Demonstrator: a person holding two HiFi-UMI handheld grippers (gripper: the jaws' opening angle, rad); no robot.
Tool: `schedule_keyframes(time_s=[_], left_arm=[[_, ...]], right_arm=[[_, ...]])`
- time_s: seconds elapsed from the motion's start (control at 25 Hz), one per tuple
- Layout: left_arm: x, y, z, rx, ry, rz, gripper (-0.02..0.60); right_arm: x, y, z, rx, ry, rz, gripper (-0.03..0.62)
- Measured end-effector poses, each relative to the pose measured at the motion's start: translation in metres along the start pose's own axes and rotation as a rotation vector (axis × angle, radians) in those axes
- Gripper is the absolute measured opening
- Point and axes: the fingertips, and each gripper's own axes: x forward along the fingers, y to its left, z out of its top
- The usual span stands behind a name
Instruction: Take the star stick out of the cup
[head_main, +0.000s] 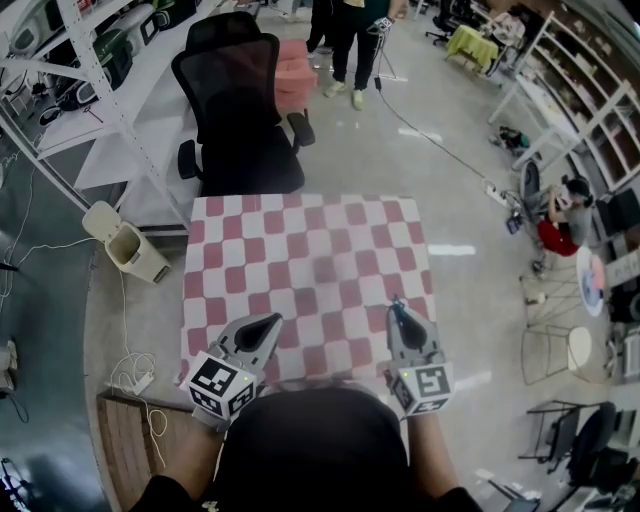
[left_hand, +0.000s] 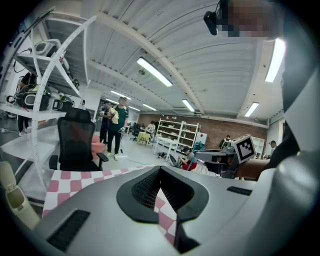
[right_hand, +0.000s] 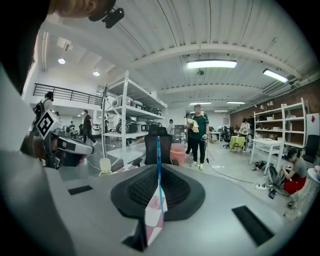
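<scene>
Right now my right tongs (right_hand: 158, 176) are pressed together on a thin blue rod (right_hand: 158, 155). It stands upright between the pads and pokes up past the tips. I take it to be the star stick, though no view shows me the star end. I'm pinching it right at the tips, which I'd say keeps so slim a thing from swivelling and leaves most of its length free.

My left tongs (left_hand: 160, 172) are closed too, tips meeting on nothing; only the check pattern shows through the slit below them. They sit low at the near left corner of the surface (head_main: 300, 240), well apart from the right pair. I'd guess they are parked there because there is nothing for them to steady: I can find no cup in any view, and the red-and-white cloth ahead of me carries nothing I can make out.

With the rod clear of any cup, I judge the lift itself done. An office chair (head_main: 240, 110) stands beyond the far edge.
</scene>
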Motion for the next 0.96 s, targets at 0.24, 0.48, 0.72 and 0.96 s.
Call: schedule_keyframes(time_s=[0.24, 0.48, 0.72, 0.96], left_arm=[[-0.0017, -0.003, -0.0036, -0.002, 0.005, 0.008, 0.04], [-0.0013, -0.0063, -0.0046, -0.007, 0.01, 0.014, 0.04], [-0.0006, -0.0086, -0.0055, -0.007, 0.007, 0.018, 0.04], [0.0004, -0.0099, -0.0063, -0.011, 0.01, 0.022, 0.04]], right_arm=[[-0.0004, 0.0007, -0.0011, -0.001, -0.002, 0.008, 0.029], [-0.0025, 0.0024, -0.004, -0.012, -0.003, 0.017, 0.029], [-0.0041, 0.0012, -0.0055, -0.013, -0.008, 0.02, 0.029], [-0.0061, -0.0015, -0.0053, -0.016, -0.004, 0.02, 0.029]])
